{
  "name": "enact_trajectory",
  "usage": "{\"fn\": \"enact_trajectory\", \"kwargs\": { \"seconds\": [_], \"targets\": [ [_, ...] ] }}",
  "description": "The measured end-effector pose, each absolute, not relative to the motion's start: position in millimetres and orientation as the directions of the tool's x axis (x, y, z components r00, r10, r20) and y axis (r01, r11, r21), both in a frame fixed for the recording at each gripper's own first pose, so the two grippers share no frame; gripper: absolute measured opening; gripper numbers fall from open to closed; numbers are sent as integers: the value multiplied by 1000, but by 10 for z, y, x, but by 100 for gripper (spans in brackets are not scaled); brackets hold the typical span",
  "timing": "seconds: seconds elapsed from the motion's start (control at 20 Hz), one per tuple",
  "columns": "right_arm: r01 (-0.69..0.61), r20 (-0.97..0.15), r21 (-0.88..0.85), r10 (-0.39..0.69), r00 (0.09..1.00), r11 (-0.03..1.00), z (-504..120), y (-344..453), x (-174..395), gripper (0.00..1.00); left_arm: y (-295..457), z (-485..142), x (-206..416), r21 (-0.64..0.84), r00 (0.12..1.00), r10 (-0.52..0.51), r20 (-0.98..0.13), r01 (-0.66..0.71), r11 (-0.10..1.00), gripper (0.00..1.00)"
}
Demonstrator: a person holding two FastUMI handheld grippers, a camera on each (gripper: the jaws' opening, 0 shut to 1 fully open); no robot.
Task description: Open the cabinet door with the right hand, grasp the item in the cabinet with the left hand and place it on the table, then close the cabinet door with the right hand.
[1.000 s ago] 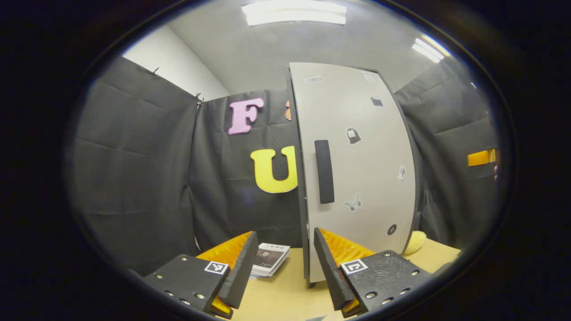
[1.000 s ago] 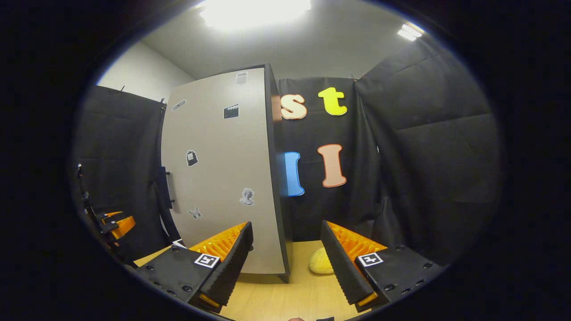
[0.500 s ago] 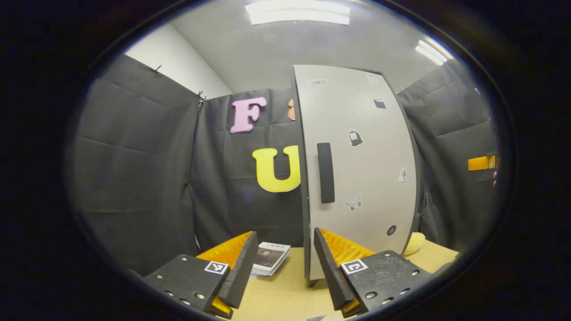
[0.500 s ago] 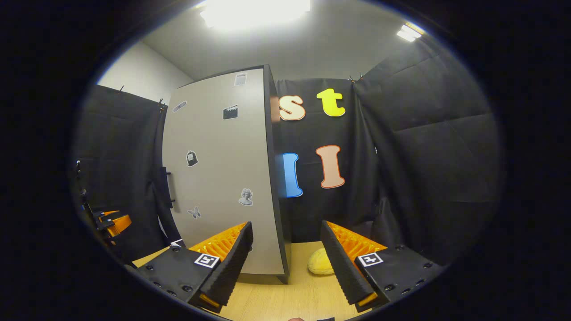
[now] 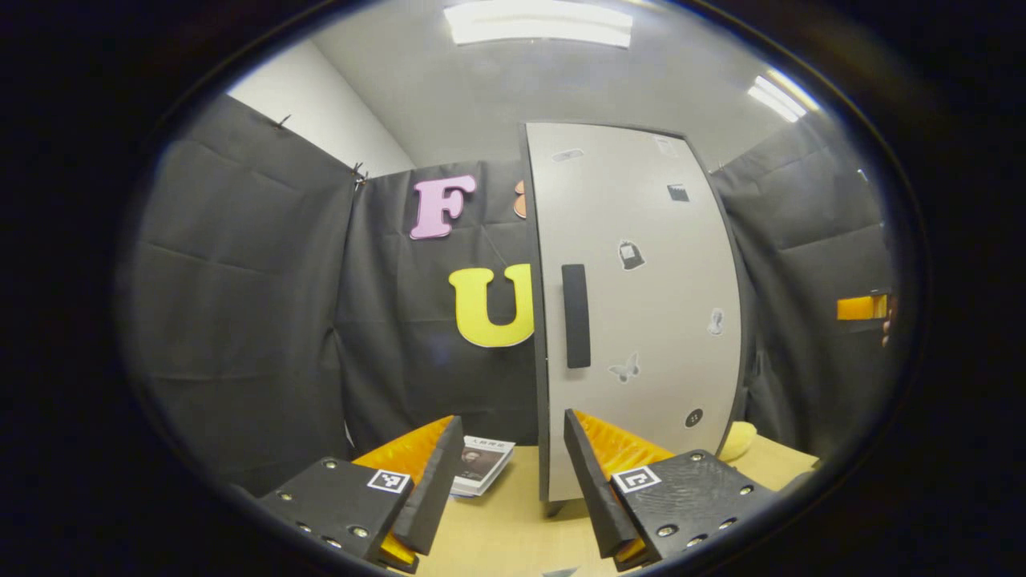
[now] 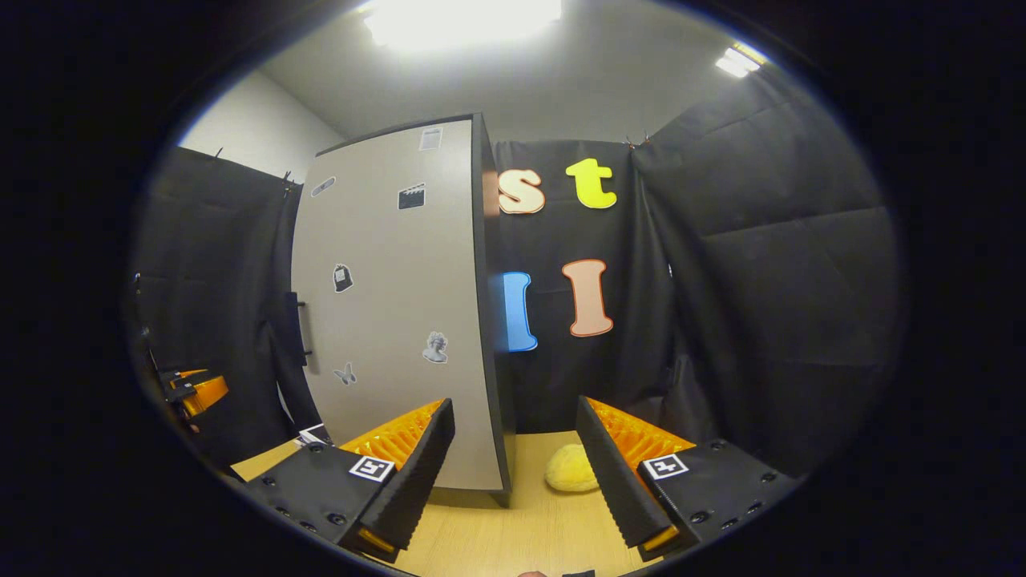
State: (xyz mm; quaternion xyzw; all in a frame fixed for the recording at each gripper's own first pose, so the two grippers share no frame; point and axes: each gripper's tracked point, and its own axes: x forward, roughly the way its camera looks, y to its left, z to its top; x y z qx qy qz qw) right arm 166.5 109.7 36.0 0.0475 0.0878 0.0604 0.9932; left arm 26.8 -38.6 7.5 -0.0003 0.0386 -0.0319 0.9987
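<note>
Black cloth walls enclose a booth with a pale wood table (image 5: 513, 529). Tall cabinet (image 6: 481, 320) stands on it, its grey door (image 5: 641, 304) closed, stickers scattered over the front, dark vertical handle (image 5: 575, 315) near the door's left edge at 12 o'clock from the left gripper (image 5: 505, 473). Left gripper jaws apart, nothing between them — book (image 5: 481, 465) lies flat on the table just past its left finger, at 11 o'clock. Right gripper (image 6: 513, 461) jaws also apart and empty, aimed at the cabinet's right edge; yellow soft object (image 6: 567, 471) sits on the table at 1 o'clock, beside the cabinet's base. Cabinet interior hidden, so the item inside can't be told. Left gripper also shows at 9 o'clock in the right gripper view.
</note>
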Motion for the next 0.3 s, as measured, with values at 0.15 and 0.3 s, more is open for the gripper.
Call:
{"fn": "enact_trajectory", "kwargs": {
  "seconds": [0.15,0.3],
  "targets": [
    [-107,-174,92,121,977,990,323,1094,1668,96,-372,98,284,0,995,-64,-72,64,998,75],
    [-102,-174,80,114,978,992,307,1093,1685,92,-369,97,310,3,995,-66,-73,67,998,75]
  ]
}}
